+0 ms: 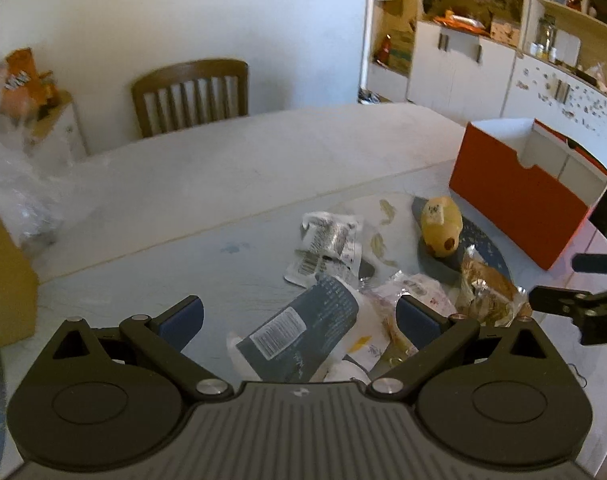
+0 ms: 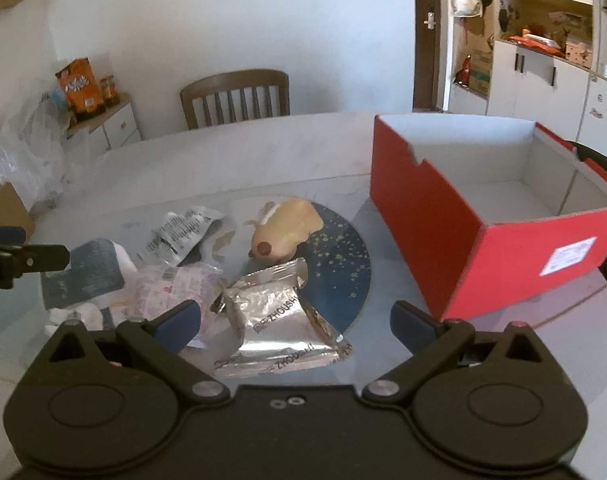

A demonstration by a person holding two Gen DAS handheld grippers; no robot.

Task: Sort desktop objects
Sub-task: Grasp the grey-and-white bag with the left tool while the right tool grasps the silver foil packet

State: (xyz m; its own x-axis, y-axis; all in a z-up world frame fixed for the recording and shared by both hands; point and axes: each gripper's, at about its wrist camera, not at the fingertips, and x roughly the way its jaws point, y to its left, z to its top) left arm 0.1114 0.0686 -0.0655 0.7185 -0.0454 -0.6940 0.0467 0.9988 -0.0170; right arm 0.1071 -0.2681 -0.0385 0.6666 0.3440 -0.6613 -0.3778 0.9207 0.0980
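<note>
A pile of packets lies on the glass-topped table. My left gripper (image 1: pixel 299 316) is open above a dark blue tube-like packet (image 1: pixel 299 332) with a barcode. A white printed sachet (image 1: pixel 327 244), a pink-white wrapper (image 1: pixel 415 294) and a yellow plush toy (image 1: pixel 441 226) lie beyond it. My right gripper (image 2: pixel 295 320) is open over a silver foil packet (image 2: pixel 279 320). The plush toy (image 2: pixel 287 228) sits on a dark round mat (image 2: pixel 343 264). The open red box (image 2: pixel 463 248) stands to the right, empty inside.
A wooden chair (image 2: pixel 239 98) stands at the table's far side. Clear plastic bags (image 2: pixel 31 160) and a brown cardboard box (image 1: pixel 3 284) crowd the left. Cabinets and shelves (image 1: pixel 483 52) fill the back right. The left gripper (image 2: pixel 19 260) shows at the right wrist view's left edge.
</note>
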